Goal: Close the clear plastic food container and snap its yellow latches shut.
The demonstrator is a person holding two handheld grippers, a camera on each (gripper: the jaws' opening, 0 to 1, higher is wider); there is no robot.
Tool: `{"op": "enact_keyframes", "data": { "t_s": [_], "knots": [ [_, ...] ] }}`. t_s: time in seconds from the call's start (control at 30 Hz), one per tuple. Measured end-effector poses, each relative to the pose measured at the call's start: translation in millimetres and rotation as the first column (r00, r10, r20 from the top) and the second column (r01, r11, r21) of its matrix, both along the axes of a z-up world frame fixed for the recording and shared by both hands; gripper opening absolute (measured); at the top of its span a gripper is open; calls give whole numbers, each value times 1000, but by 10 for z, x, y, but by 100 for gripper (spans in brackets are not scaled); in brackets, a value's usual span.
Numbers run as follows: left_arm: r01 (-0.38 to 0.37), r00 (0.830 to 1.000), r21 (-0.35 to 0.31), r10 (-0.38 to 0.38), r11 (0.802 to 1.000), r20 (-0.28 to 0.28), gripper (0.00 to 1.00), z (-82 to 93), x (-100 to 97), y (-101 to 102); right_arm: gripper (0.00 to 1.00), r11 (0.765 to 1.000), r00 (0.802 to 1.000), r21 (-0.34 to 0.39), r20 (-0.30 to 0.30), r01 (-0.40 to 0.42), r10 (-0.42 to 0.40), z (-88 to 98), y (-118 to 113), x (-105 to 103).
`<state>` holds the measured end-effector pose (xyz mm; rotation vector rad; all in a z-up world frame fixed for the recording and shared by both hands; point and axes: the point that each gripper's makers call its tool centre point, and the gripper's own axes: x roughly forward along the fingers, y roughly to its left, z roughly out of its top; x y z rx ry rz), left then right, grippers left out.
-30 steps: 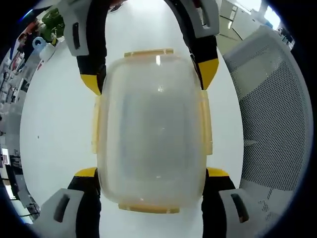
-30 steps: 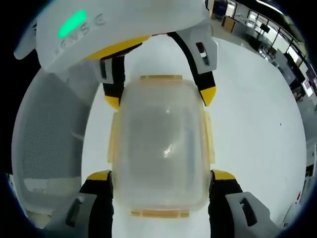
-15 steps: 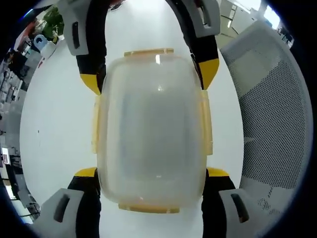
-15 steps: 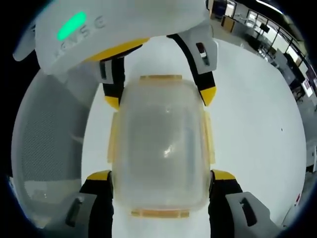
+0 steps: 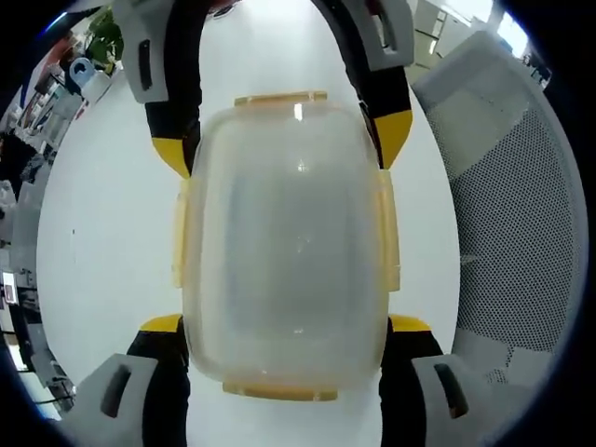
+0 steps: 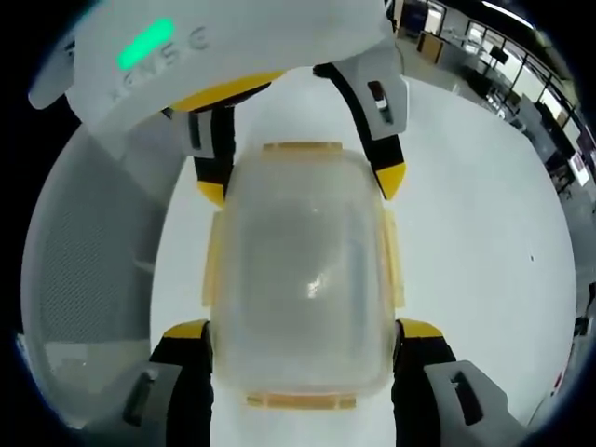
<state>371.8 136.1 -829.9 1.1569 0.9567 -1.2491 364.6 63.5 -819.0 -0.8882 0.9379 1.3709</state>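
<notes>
Nothing has moved: both grippers stay clenched on the container (image 5: 284,242) from opposite ends, left gripper (image 5: 284,321) and right gripper (image 6: 303,326), steadying it above the tabletop (image 5: 102,251) (latches (image 5: 182,237) apparently down).

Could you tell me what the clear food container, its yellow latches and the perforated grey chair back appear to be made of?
Clear food container: likely frosted translucent plastic; the white table shows through as a blur, with small glints. Yellow latches: seemingly thin, semi-translucent yellow plastic, moulded flat along the rim. Perforated grey chair back: probably matte plastic or mesh, dotted with fine regular holes.
</notes>
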Motion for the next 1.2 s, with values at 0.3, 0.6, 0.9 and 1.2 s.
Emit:
{"op": "enact_keyframes", "data": {
  "t_s": [0.3,0.6,0.9,1.2],
  "knots": [
    [-6,1000,3,6,1000,-1,85,-6,27,103,79,1000,1000,1,1,-3,3,-2,107,31],
    [-10,1000,-3,10,1000,-2,85,-8,37,134,79,1000,1000,-5,1,-5,5,-3,134,40],
    [-10,1000,-3,10,1000,-5,85,-9,33,133,79,1000,1000,-8,1,-3,3,-4,130,40],
    [-13,1000,-6,12,1000,-13,86,-13,32,129,79,1000,1000,-10,-3,-6,6,-12,126,41]
  ]
}}
